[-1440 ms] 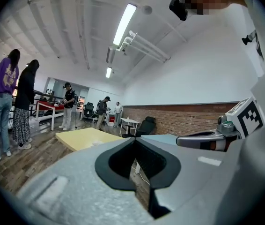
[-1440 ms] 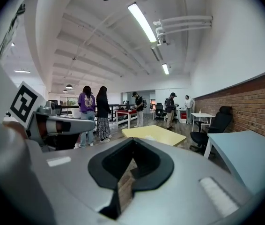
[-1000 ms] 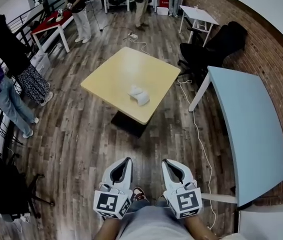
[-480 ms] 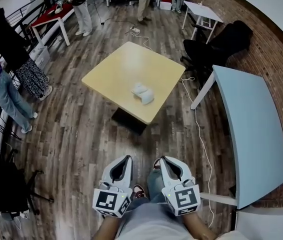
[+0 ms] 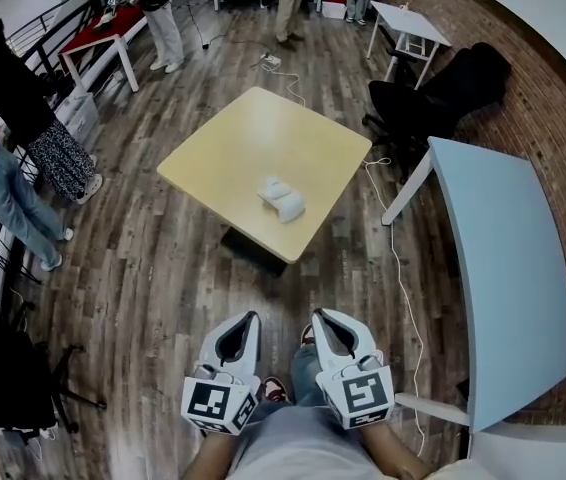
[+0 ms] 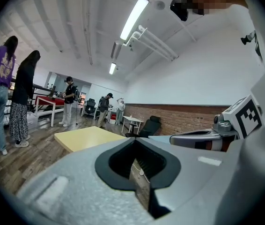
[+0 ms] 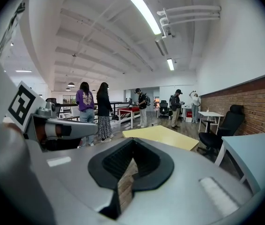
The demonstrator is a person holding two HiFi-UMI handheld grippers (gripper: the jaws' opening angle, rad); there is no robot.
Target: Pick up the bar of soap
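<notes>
Soap bar (image 5: 281, 198) sat white and lumpy on the yellow table (image 5: 223, 148), well apart from my grippers | left gripper (image 5: 250, 320) and right gripper (image 5: 319, 318) both had jaws together, empty | I guessed it was light, hard and slippery; best squeezed across its long sides.

White bar of soap (image 5: 281, 199) lies on yellow table (image 5: 233, 148), nr its front-right edge.
</notes>
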